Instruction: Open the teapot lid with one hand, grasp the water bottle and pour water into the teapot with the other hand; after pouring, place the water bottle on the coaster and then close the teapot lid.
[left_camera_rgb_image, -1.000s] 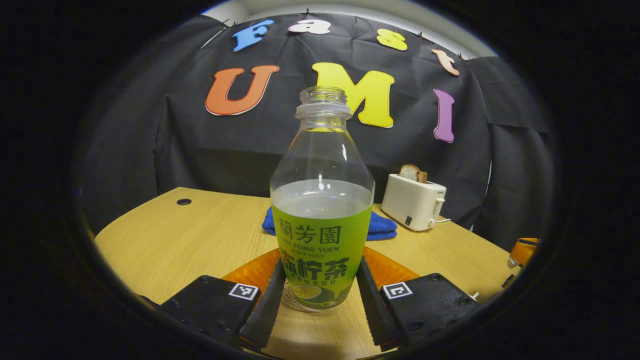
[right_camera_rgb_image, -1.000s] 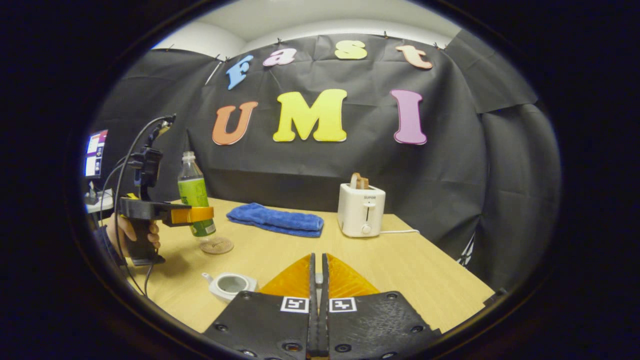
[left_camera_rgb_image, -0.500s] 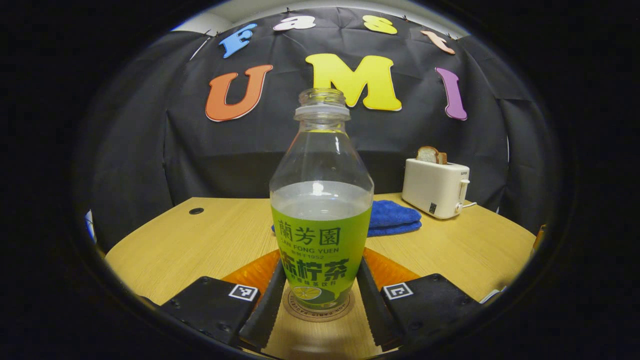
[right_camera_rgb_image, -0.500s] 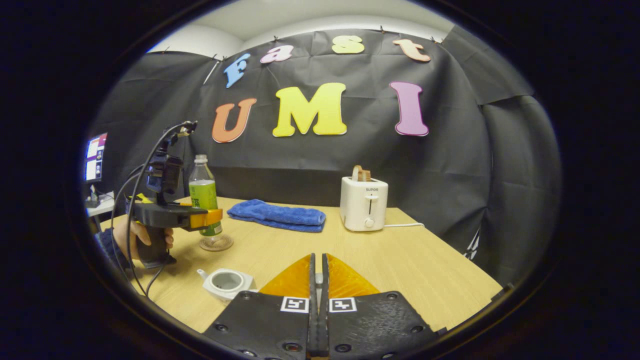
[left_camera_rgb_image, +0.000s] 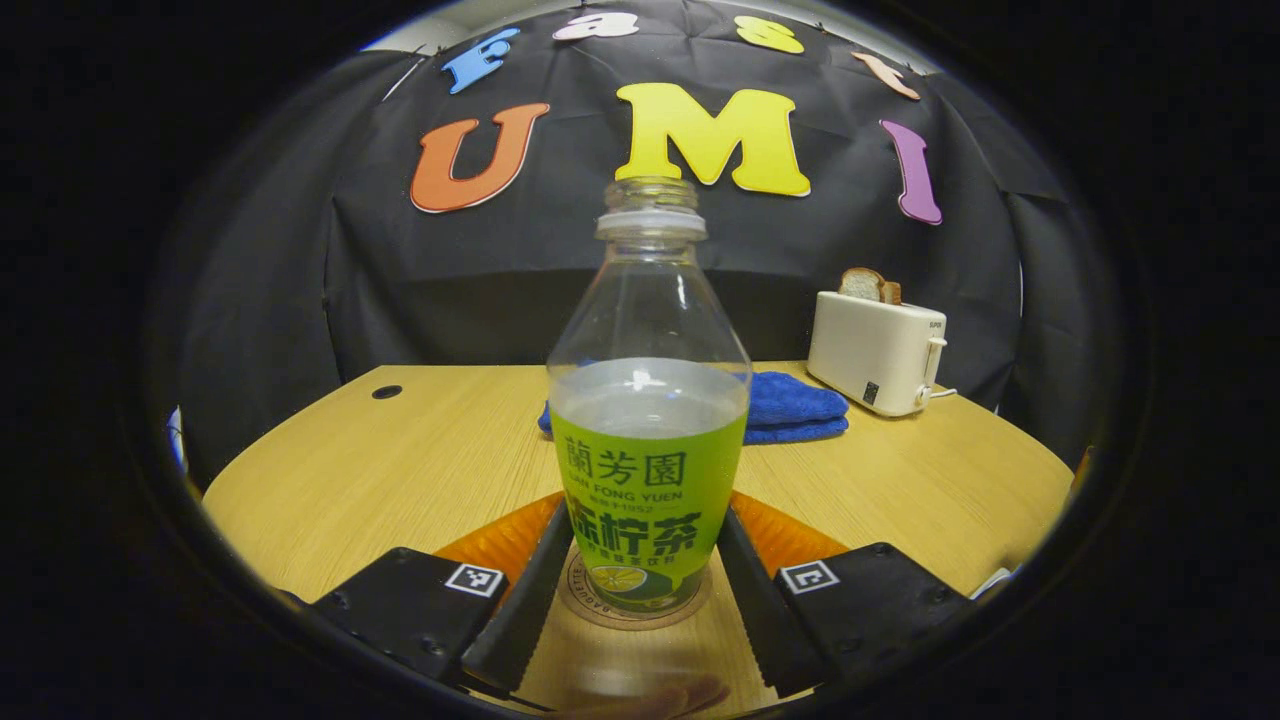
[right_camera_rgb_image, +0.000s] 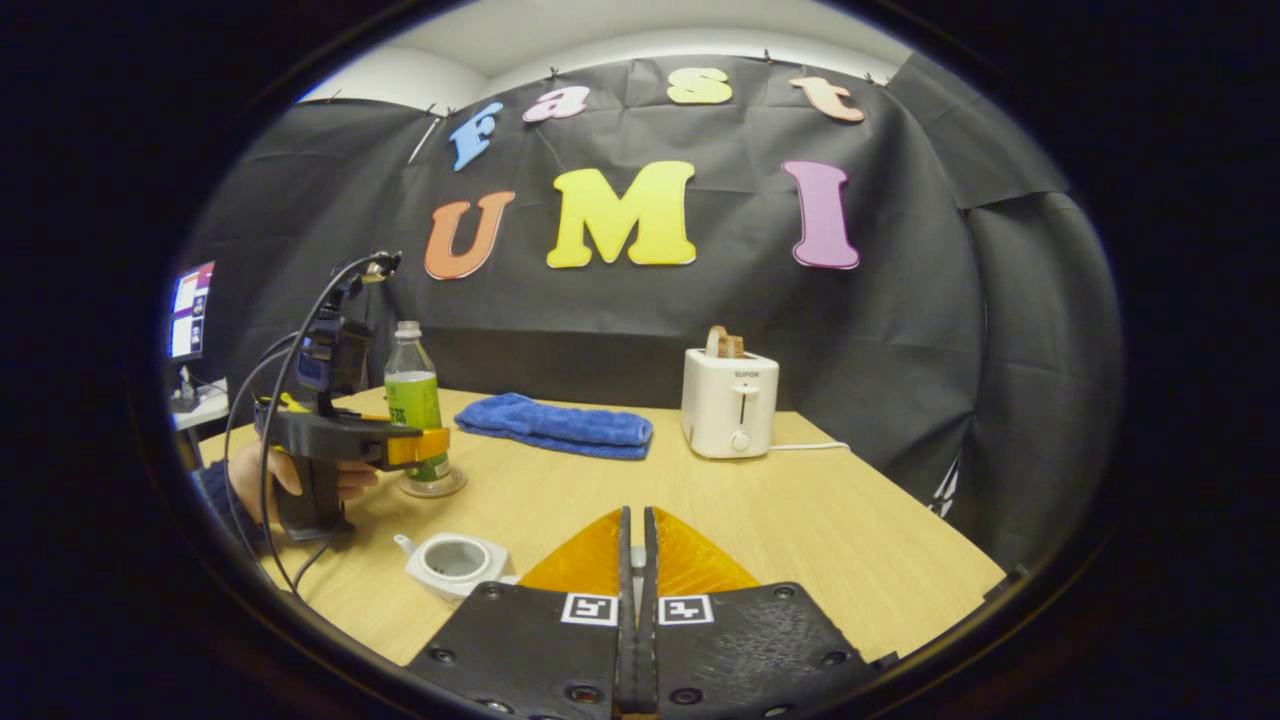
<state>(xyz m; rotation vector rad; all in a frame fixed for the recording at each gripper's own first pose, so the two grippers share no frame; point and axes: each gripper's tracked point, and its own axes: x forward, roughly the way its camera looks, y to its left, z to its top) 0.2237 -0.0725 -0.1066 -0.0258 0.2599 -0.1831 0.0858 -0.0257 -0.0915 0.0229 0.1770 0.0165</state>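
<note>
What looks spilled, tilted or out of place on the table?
Nothing stands out. The water bottle stands upright on the coaster, no water lies on the table, and the teapot sits open, its lid not yet closed.

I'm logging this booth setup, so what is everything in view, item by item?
clear plastic water bottle with green label: one, clear and green, upright on the coaster
round brown coaster: one, brown, under the bottle
small white teapot: one, white, lid off, near table edge
folded blue towel: one, blue, mid-table
white toaster: one, white, bread slice in slot, beside the towel
light wooden table: one, tan
left gripper: one, fingers flanking the bottle
right gripper: one, fingers together
hand: one, on the left gripper's handle
</note>
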